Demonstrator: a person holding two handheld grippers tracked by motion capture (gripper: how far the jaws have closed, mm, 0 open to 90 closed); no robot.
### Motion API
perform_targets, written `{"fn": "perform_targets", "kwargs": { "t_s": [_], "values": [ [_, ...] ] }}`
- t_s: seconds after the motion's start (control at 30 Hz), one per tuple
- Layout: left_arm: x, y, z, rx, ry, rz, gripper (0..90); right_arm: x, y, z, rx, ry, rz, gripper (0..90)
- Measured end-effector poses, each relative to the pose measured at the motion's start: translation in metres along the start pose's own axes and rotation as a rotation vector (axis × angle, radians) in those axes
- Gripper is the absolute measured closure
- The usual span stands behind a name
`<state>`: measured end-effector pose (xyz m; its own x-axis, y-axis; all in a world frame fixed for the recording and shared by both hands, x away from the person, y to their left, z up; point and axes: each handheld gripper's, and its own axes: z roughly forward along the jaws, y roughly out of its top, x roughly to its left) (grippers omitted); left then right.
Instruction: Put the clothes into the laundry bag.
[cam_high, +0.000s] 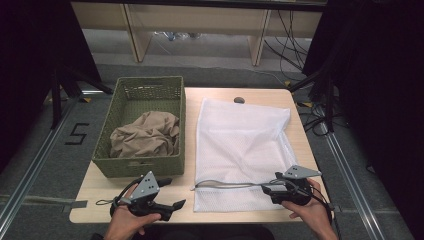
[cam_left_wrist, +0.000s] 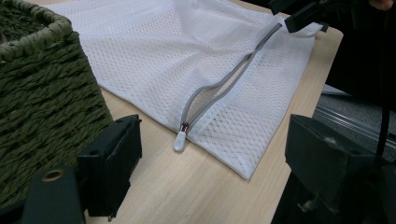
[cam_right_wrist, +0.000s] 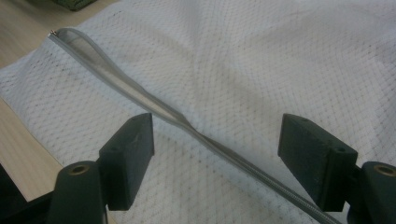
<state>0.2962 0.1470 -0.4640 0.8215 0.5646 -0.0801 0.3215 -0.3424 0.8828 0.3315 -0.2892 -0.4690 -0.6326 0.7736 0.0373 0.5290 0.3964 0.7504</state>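
White mesh laundry bag (cam_high: 240, 145): flat on surface, just right of woven basket (cam_high: 142, 127). Zipper (cam_left_wrist: 224, 84) partly open. Right gripper (cam_high: 280, 189) jaws released, astride zipper; left gripper (cam_high: 170, 192) jaws released, empty. Risk: pinching mesh instead of zipper, bunching bag.

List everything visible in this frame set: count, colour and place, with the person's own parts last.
table: one, light wood, centre of the high view
basket: one, green woven, left half of table
cloth: one, tan, crumpled inside the basket
mesh bag: one, white, flat on the right half of table
zipper: one, grey, partly open along the bag's near edge
zipper pull: one, white, on the table at the zipper's end
left hand-held gripper: black, open, near the basket
right hand-held gripper: black, open, over the zipper
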Motion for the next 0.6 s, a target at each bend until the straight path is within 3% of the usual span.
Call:
{"fn": "perform_targets", "kwargs": {
  "t_s": [0.13, 0.2, 0.43, 0.5, 0.57, 0.6],
  "values": [
    [-0.0011, 0.0003, 0.0002, -0.003, 0.006, -0.003, 18.8, 0.0008, 0.0001, 0.0002, 0.012, 0.010, 0.007, 28.1],
    [0.0012, 0.0007, -0.0016, 0.022, 0.014, 0.026, 18.8, -0.0006, 0.0003, 0.0010, 0.009, 0.016, -0.007, 28.1],
    [-0.0001, 0.0012, -0.0012, -0.015, 0.012, 0.004, 19.6, 0.0014, 0.0030, 0.0024, -0.006, 0.011, -0.039, 29.7],
    [-0.0017, 0.0006, -0.0010, -0.020, 0.025, -0.029, 19.6, 0.0025, 0.0050, 0.0033, -0.011, 0.025, -0.048, 32.7],
    [0.0002, 0.0008, -0.0014, -0.016, 0.026, -0.014, 19.7, 0.0043, 0.0071, 0.0046, -0.018, 0.011, -0.066, 34.6],
    [0.0009, 0.0008, -0.0015, -0.017, 0.028, -0.013, 19.8, 0.0058, 0.0086, 0.0061, -0.014, 0.026, -0.067, 35.4]
  ]
}}
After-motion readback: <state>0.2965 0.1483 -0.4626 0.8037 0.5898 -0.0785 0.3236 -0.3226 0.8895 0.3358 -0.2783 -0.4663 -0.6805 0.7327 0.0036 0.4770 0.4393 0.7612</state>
